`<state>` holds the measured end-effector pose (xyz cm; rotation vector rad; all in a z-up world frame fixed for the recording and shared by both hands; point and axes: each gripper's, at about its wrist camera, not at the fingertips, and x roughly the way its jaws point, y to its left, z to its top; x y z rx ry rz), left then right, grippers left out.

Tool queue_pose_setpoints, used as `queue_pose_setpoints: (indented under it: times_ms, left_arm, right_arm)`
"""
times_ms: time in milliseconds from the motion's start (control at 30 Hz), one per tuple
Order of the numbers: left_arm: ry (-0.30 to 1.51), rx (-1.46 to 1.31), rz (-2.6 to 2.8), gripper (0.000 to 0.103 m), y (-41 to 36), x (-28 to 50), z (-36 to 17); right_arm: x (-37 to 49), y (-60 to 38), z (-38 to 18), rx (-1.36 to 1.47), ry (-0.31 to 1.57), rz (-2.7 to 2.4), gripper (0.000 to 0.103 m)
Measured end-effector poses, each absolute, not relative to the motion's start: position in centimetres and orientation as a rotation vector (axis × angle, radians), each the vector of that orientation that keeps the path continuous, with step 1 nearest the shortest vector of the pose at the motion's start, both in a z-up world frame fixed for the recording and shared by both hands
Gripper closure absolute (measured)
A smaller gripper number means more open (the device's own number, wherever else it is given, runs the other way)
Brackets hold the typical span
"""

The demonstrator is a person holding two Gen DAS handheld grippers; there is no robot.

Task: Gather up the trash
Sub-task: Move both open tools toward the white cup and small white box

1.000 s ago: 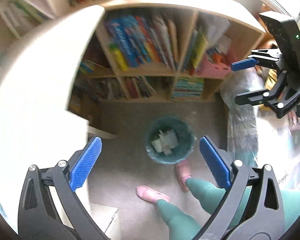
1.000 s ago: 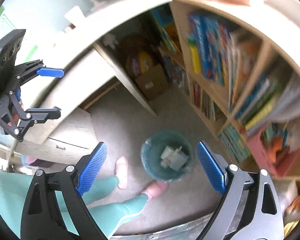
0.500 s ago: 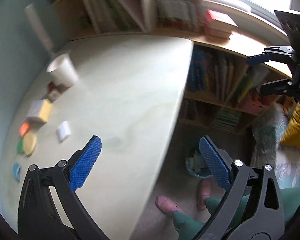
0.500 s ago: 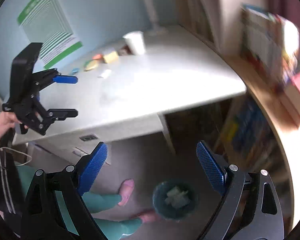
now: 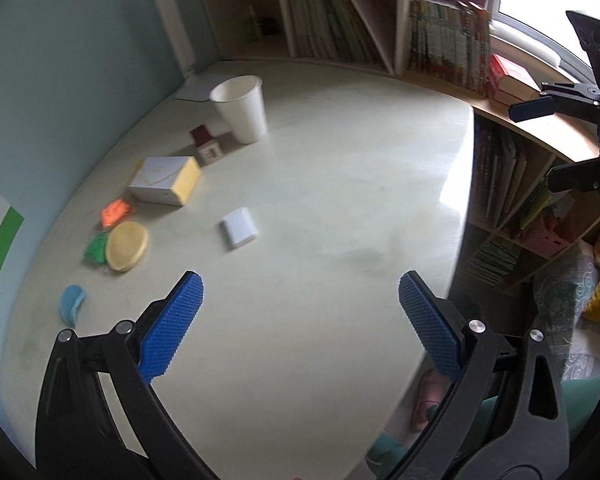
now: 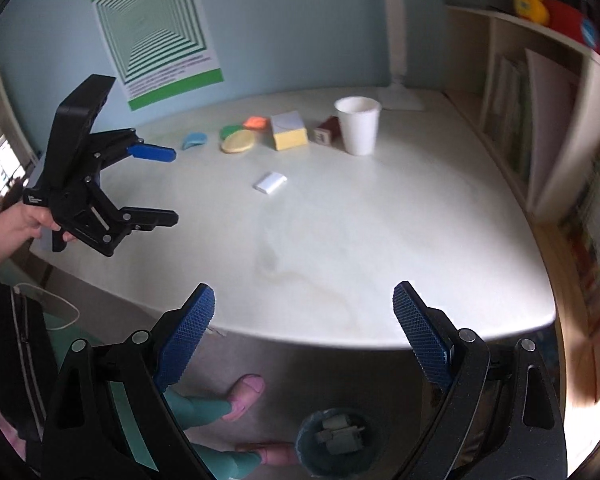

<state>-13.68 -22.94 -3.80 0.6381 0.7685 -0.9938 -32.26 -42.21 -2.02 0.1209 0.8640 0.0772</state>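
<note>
Left gripper (image 5: 300, 320): fingers spread wide, holding nothing, above the white tabletop (image 5: 340, 184). Right gripper (image 6: 304, 332): fingers likewise wide and empty, over the tabletop's near edge. A small white packet (image 5: 239, 227) lies alone mid-surface. Along the blue wall (image 6: 280, 20) stand a paper cup (image 5: 242, 107), a yellow-sided box (image 5: 165, 179) and small coloured bits. The trash bin (image 6: 332, 440), holding scraps, sits on the floor below. Bookshelves (image 5: 452, 48) flank the right side.

Left wrist view: above pale round-cornered table (image 5: 320, 200), facing bookshelf corner. Right wrist view: off table edge (image 6: 380, 240), higher, facing blue wall. Shared: white paper cup (image 5: 242, 108) (image 6: 358, 126).
</note>
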Motion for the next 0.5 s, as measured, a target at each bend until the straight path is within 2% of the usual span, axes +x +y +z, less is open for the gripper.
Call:
queue_pose_setpoints:
  times_ms: [500]
  left_arm:
    - [0.875, 0.545, -1.013, 0.007, -20.3, -6.2, -5.3]
  right_arm:
    - [-23.6, -40.4, -2.0, 0.099, 0.839, 0.055, 0.013]
